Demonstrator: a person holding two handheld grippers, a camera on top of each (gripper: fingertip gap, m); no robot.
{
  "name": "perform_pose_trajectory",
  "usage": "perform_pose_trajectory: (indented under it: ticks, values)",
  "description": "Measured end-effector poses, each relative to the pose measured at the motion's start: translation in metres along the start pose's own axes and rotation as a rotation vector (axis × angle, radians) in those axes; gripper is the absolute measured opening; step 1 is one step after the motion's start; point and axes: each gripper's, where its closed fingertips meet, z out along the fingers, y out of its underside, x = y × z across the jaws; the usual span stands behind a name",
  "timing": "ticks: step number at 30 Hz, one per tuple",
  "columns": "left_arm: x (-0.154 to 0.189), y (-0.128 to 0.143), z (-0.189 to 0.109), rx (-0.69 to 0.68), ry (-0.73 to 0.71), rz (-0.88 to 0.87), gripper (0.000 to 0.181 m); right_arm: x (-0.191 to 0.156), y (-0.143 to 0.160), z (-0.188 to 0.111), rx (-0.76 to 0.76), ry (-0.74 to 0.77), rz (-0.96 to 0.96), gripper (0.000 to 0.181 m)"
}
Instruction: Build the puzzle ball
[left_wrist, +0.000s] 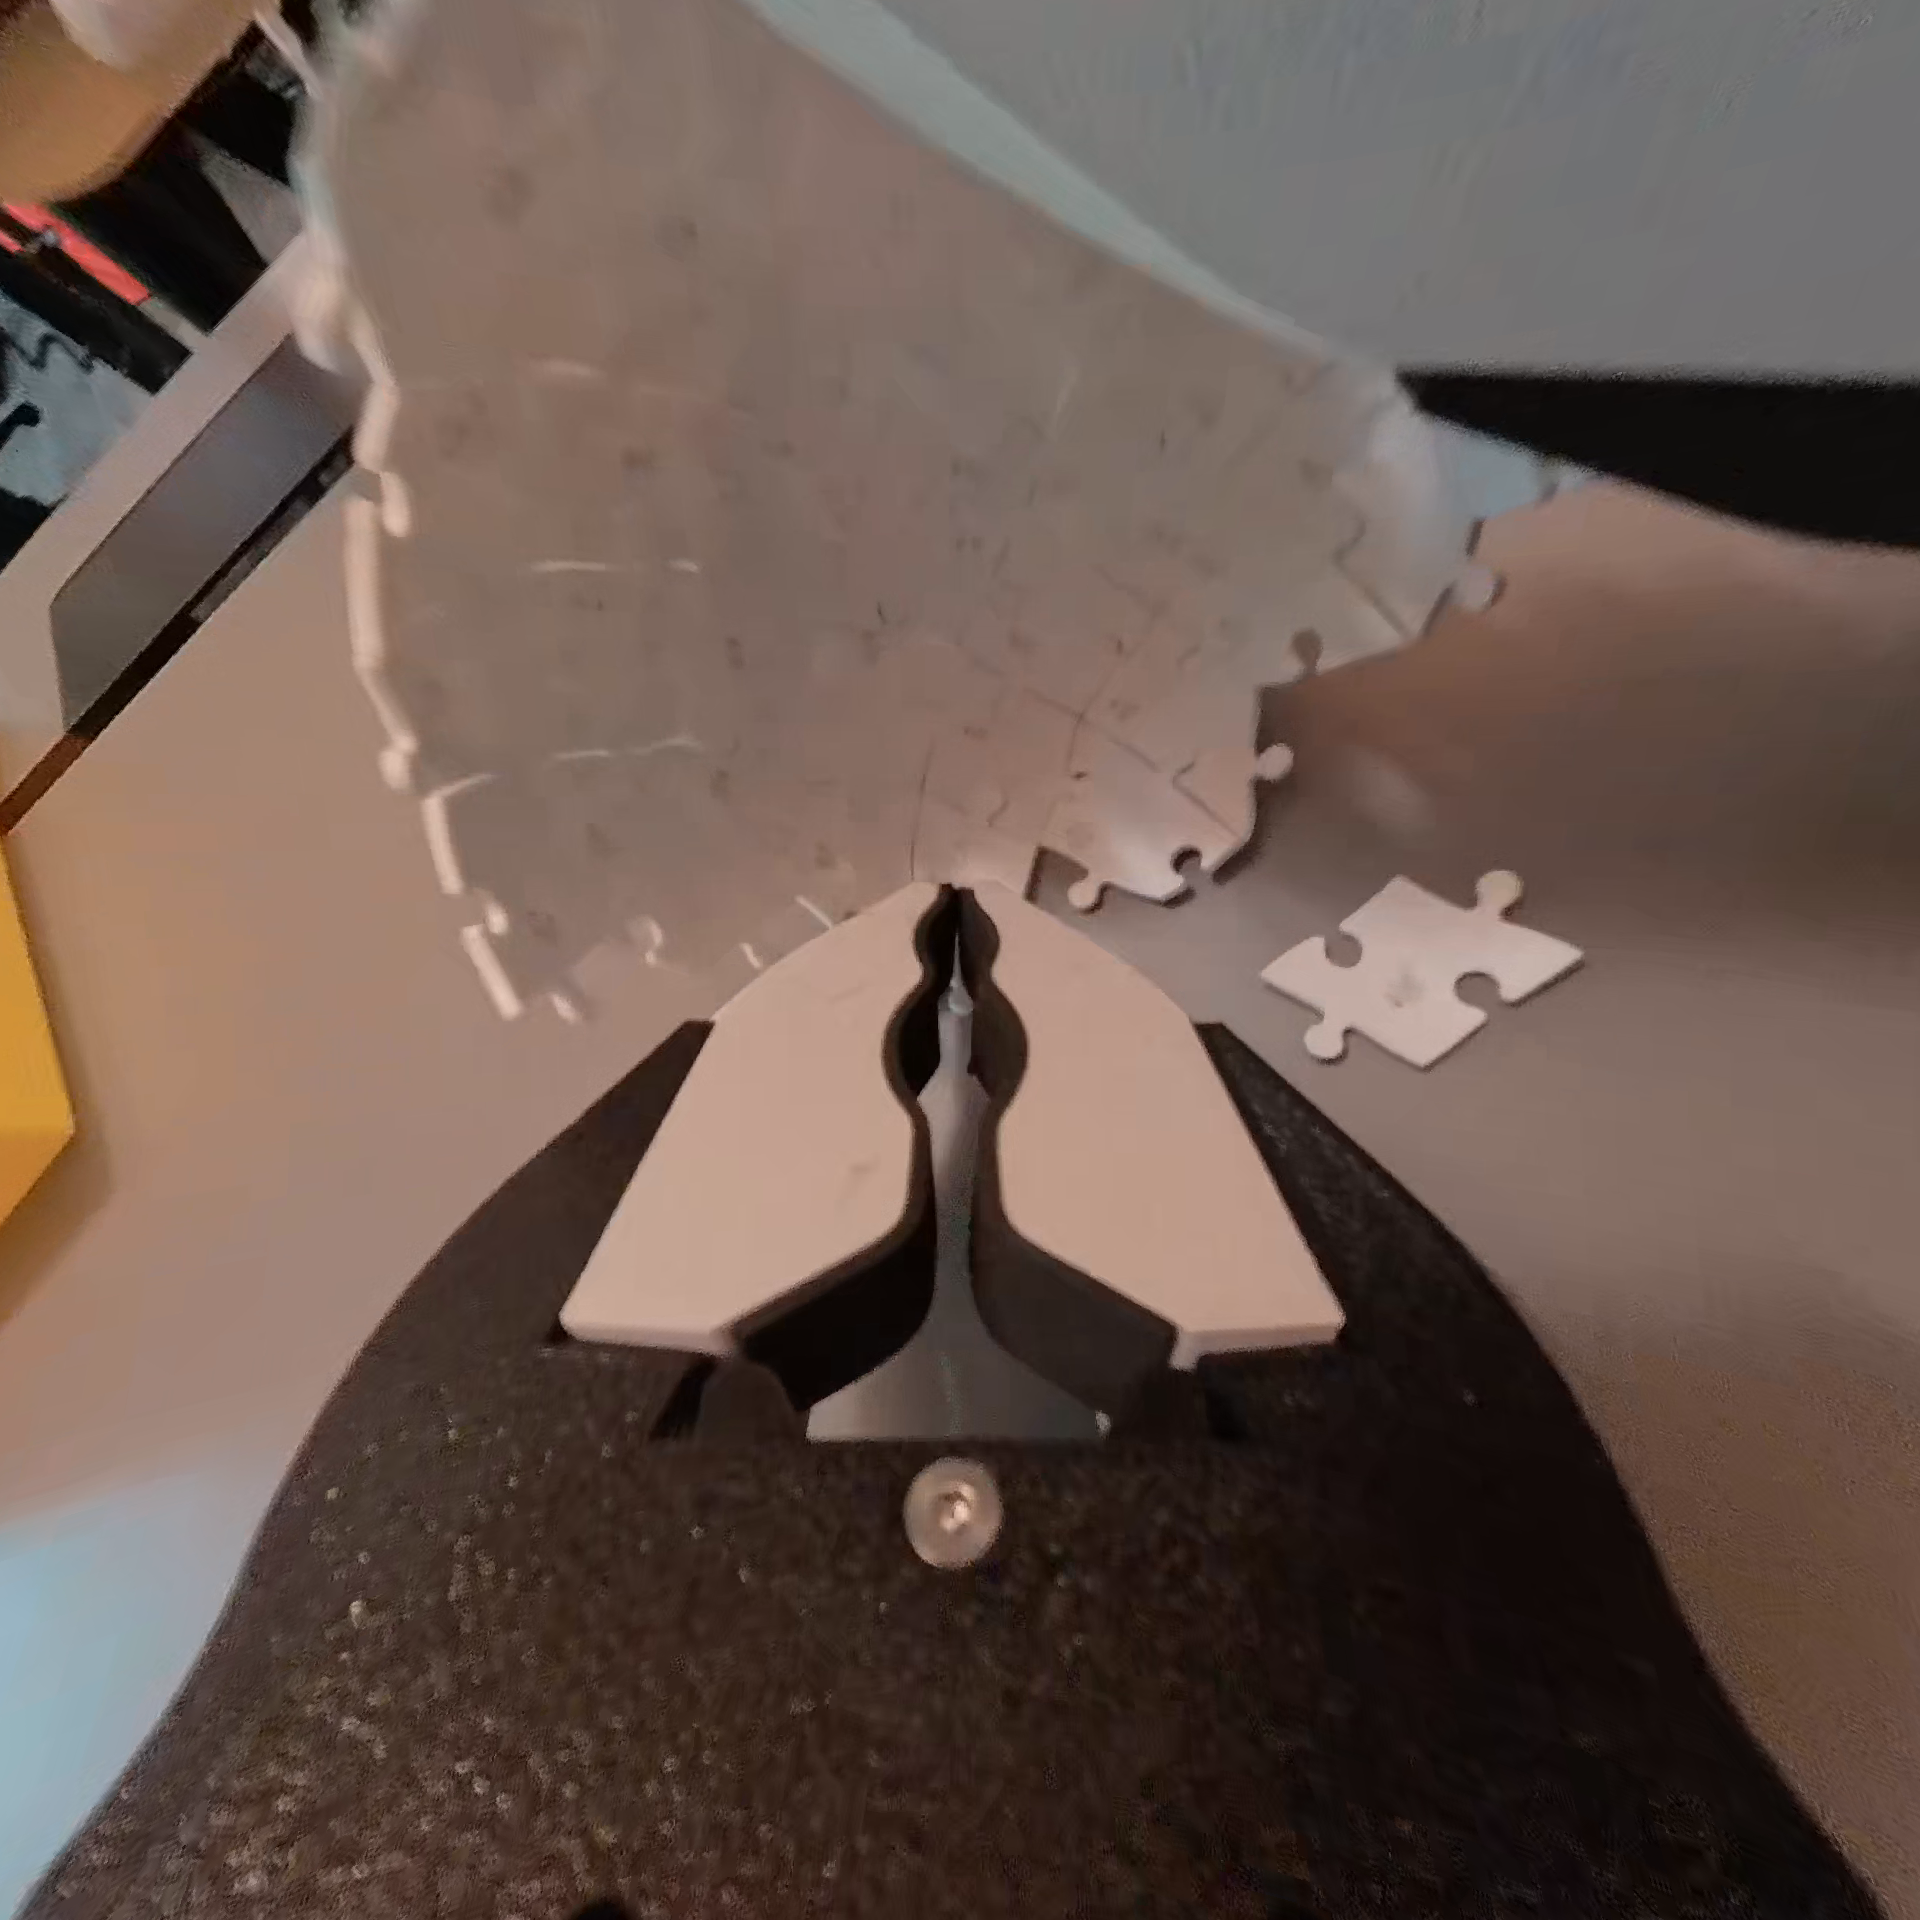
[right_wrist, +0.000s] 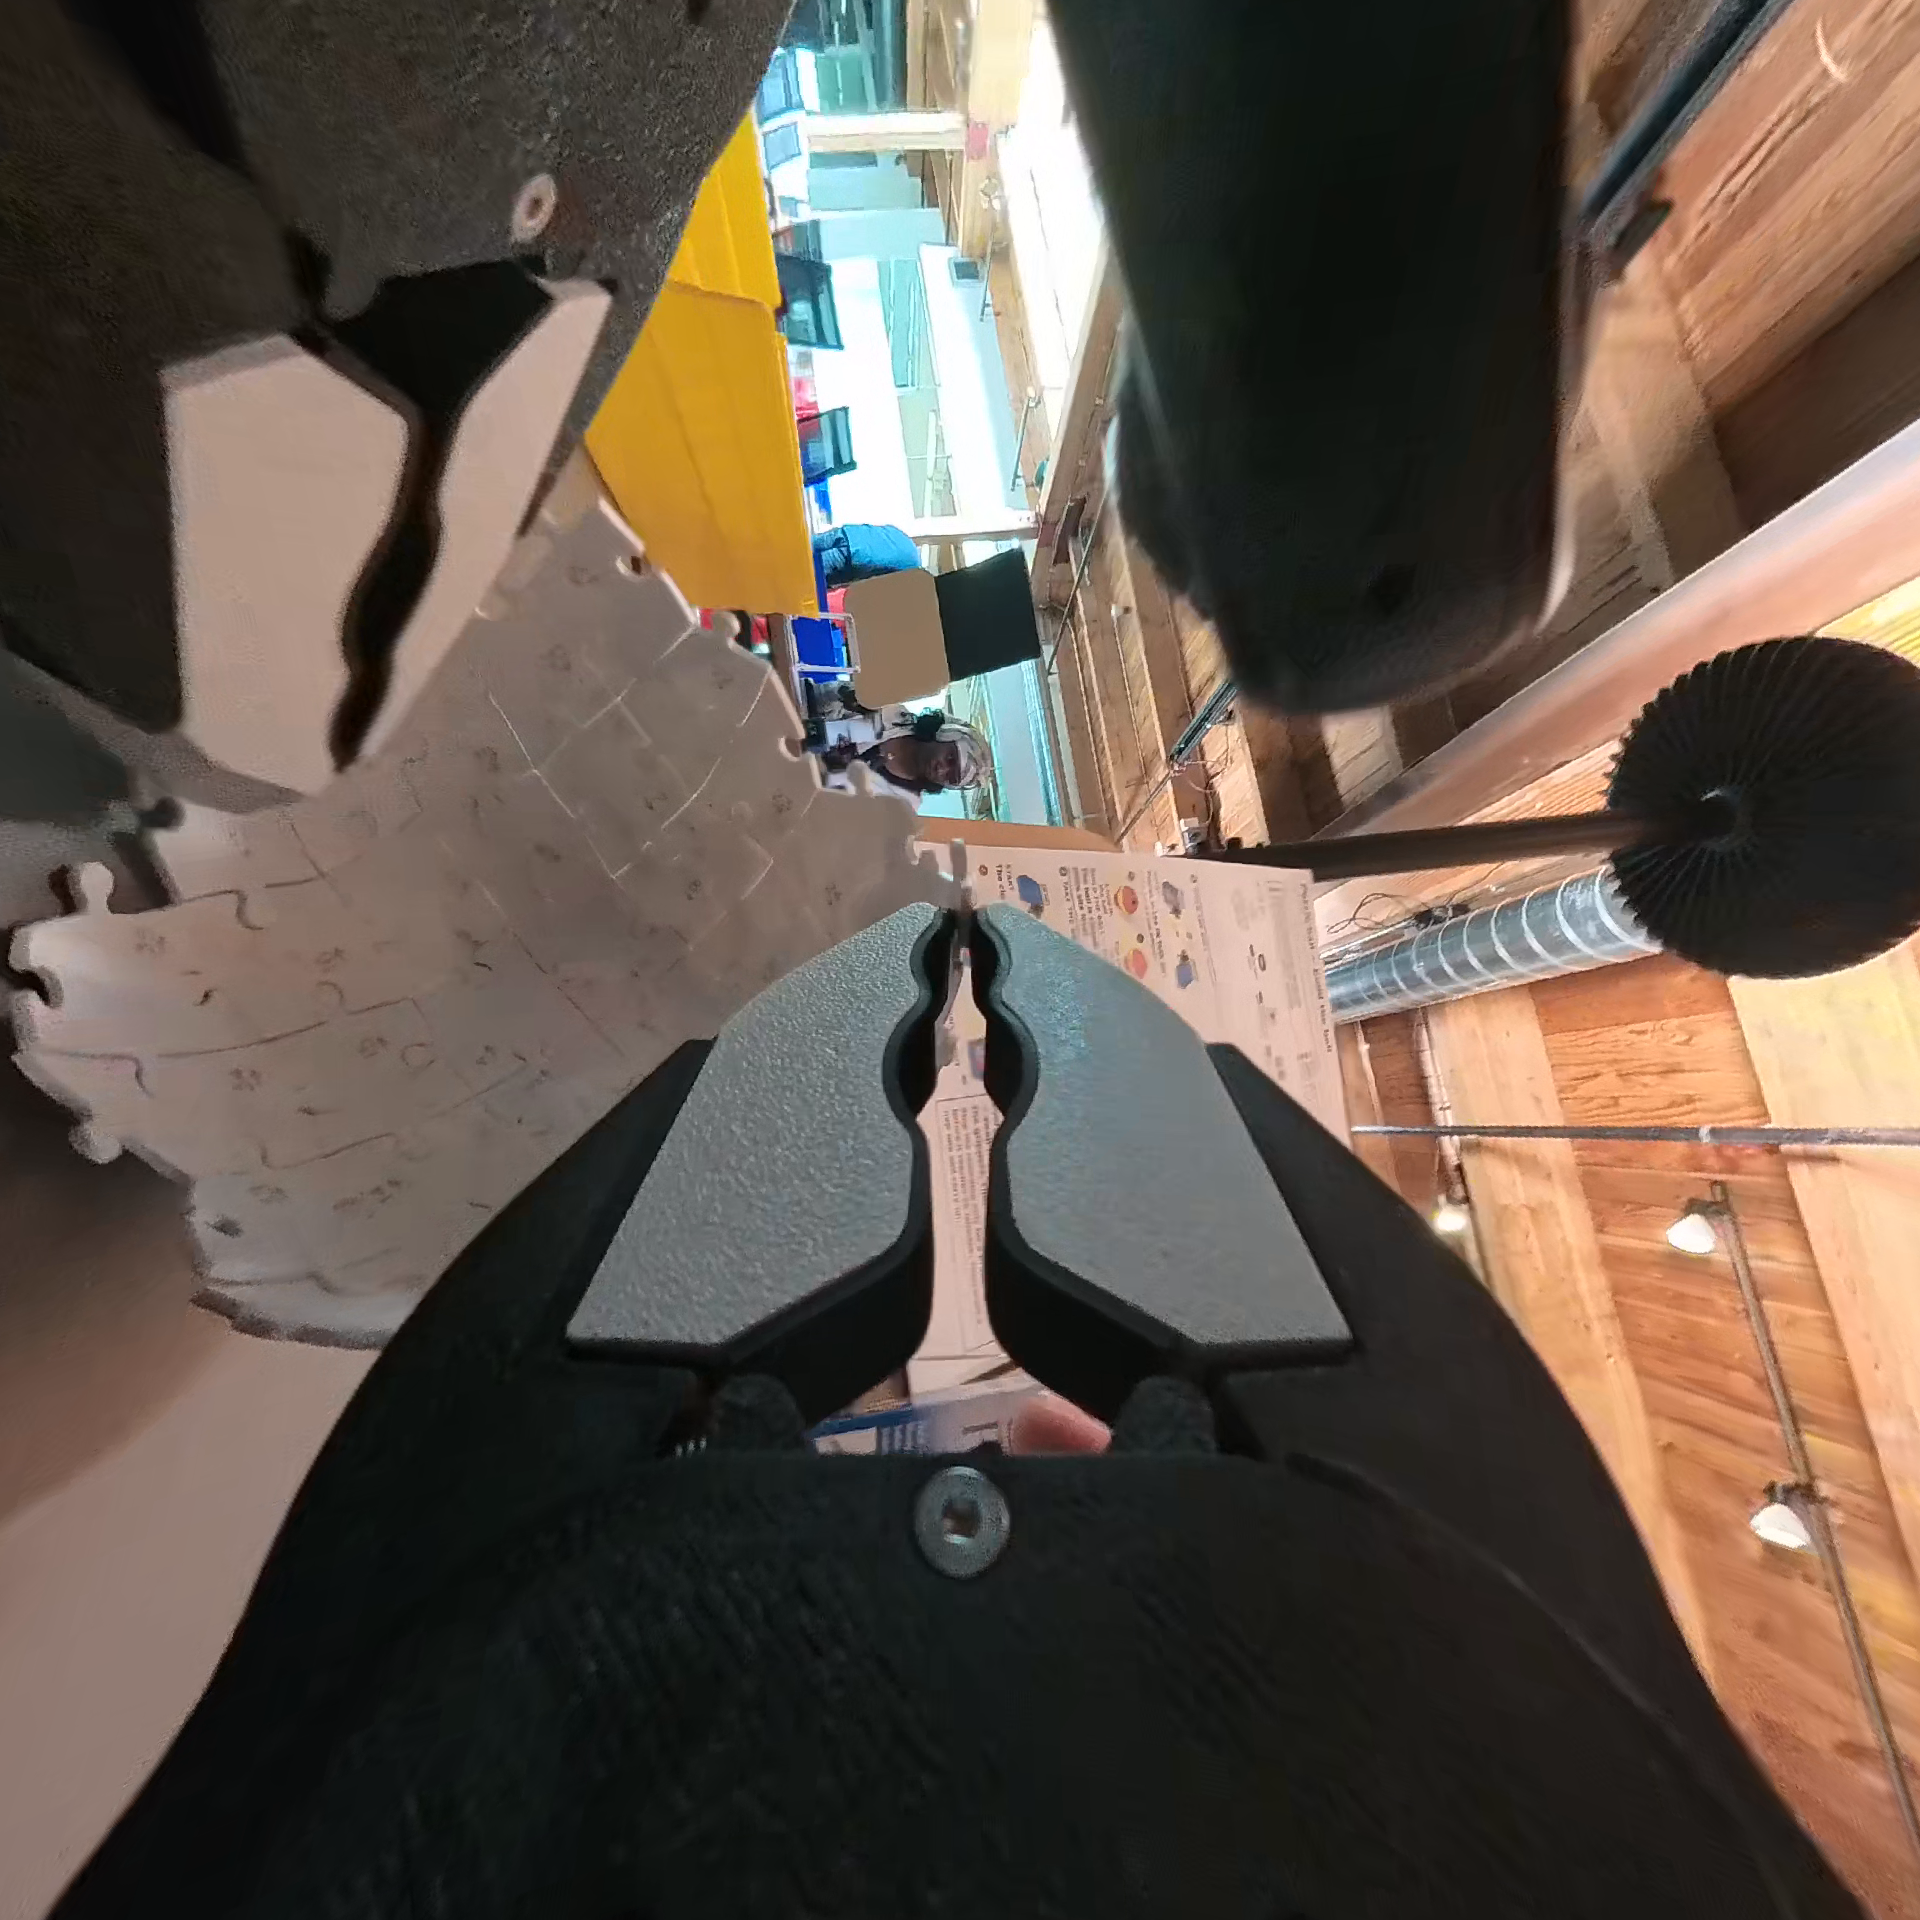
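Observation:
A partly built puzzle ball, a curved white shell (left_wrist: 779, 520) of joined pieces, is held up above the table. My left gripper (left_wrist: 954, 899) is shut on the shell's lower edge, and a thin white edge shows between its pads. In the right wrist view the shell (right_wrist: 468, 935) fills the left side, with my left gripper (right_wrist: 348, 743) clamped on its upper part. My right gripper (right_wrist: 961, 914) is shut on a thin white edge at the shell's rim, seen edge-on. One loose white puzzle piece (left_wrist: 1418, 966) lies flat on the table to the right of my left fingers.
The grey table (left_wrist: 208, 935) lies under the shell. A yellow bin (left_wrist: 21, 1039) is at the left edge, and yellow bins (right_wrist: 707, 416) also show in the right wrist view. A dark flat panel (left_wrist: 187, 540) lies at the back left. A printed instruction sheet (right_wrist: 1226, 966) stands beyond my right fingertips. A dark sleeve (right_wrist: 1330, 312) hangs above. There is about 12 centimetres between the tips of the two grippers.

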Motion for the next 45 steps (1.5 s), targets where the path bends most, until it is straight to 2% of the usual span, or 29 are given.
perform_pose_trajectory:
  ticks: [2,5,8,10,11,15,20,23,25,28,31,34,38,40,43,45]
  values:
    - [-0.001,0.003,0.002,-0.014,-0.031,0.001,0.0,0.0,0.0,0.0,0.006,0.003,-0.043,0.003]
    - [0.003,0.003,-0.002,-0.006,-0.001,-0.041,0.001,-0.001,0.001,0.0,0.016,0.001,-0.046,0.003]
    - [0.02,0.008,-0.012,-0.033,0.12,-0.133,0.017,0.0,-0.002,-0.001,0.023,-0.008,-0.032,0.003]
    - [0.036,0.013,-0.02,-0.095,0.217,-0.262,0.038,0.0,-0.004,-0.002,0.018,-0.012,-0.041,0.003]
    - [0.04,0.013,-0.022,-0.111,0.235,-0.314,0.044,-0.001,-0.006,-0.001,0.019,-0.01,-0.045,0.003]
    - [0.049,0.013,-0.031,-0.131,0.177,-0.393,0.057,0.0,-0.008,0.0,0.011,-0.01,-0.039,0.003]
    - [0.068,0.005,-0.025,-0.122,0.155,-0.348,0.061,0.0,-0.007,-0.001,0.014,-0.007,-0.004,0.003]
    - [0.061,-0.002,-0.024,-0.091,0.133,-0.343,0.06,0.0,-0.004,-0.001,-0.004,-0.002,0.005,0.003]
    - [0.043,-0.015,-0.032,0.014,0.108,-0.343,0.057,0.0,-0.004,-0.001,-0.001,0.001,0.025,0.003]
    - [0.0,-0.038,-0.056,0.214,0.035,-0.33,0.048,0.0,-0.003,-0.001,0.002,0.003,0.028,0.003]
    - [-0.053,-0.055,-0.074,0.351,-0.119,-0.208,0.046,0.0,-0.005,-0.001,0.004,0.006,0.027,0.003]
    - [-0.068,-0.062,-0.064,0.334,-0.071,-0.136,0.057,0.0,-0.008,-0.001,0.011,0.007,0.021,0.003]
    - [-0.055,-0.056,-0.035,0.219,0.049,0.008,0.057,0.0,-0.007,-0.001,0.008,0.006,0.027,0.003]
    - [-0.047,-0.052,-0.024,0.18,0.064,0.084,0.052,0.0,-0.006,-0.001,0.005,0.006,0.03,0.003]
    - [-0.046,-0.051,-0.016,0.173,0.005,0.124,0.028,0.001,-0.005,-0.002,0.001,0.007,0.04,0.003]
    - [-0.05,-0.052,-0.015,0.183,-0.043,0.131,0.019,0.001,-0.003,-0.002,-0.005,0.009,0.05,0.004]
